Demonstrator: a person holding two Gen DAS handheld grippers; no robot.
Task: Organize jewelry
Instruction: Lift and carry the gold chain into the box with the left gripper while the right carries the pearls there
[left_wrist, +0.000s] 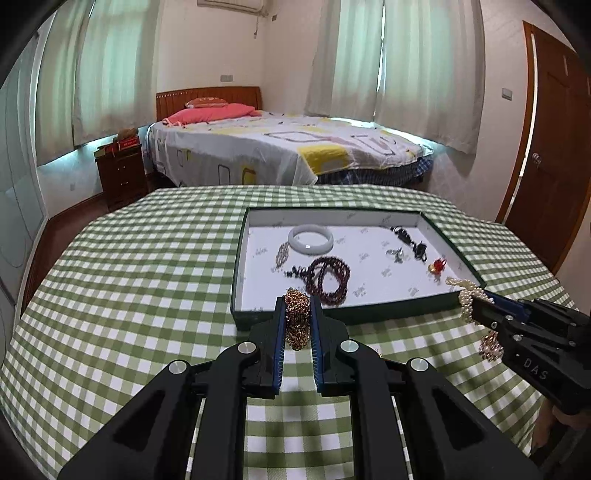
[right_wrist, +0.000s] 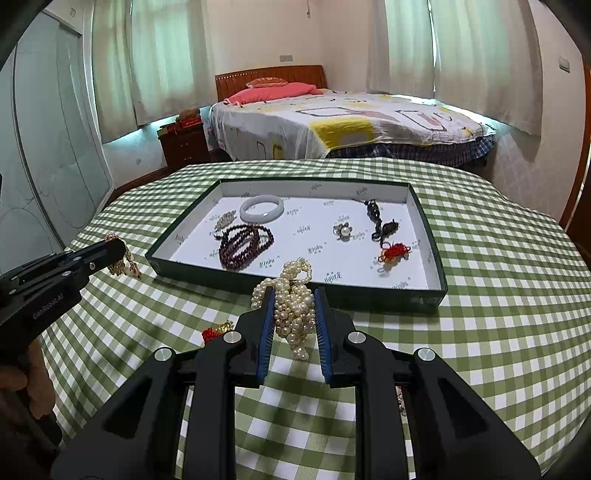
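Observation:
My left gripper (left_wrist: 297, 304) is shut on a gold bead bracelet (left_wrist: 297, 320), which hangs between its blue pads just before the near wall of the box. My right gripper (right_wrist: 294, 295) is shut on a bunched pearl necklace (right_wrist: 293, 306) held above the checked cloth, near the box's front edge. The shallow dark green box (left_wrist: 388, 308) with a white floor holds a white bangle (left_wrist: 310, 238), dark red prayer beads (left_wrist: 328, 275), a small pale chain (right_wrist: 225, 219), a pearl flower brooch (right_wrist: 342, 231), black pendants (right_wrist: 380, 221) and a red knot charm (right_wrist: 395, 253).
A red and gold charm (right_wrist: 216, 330) lies on the green checked tablecloth (left_wrist: 129, 277) beside my right gripper. Behind the table stands a bed (left_wrist: 280, 147), with a dark nightstand (left_wrist: 120, 173) to its left and a wooden door (left_wrist: 554, 147) at the right.

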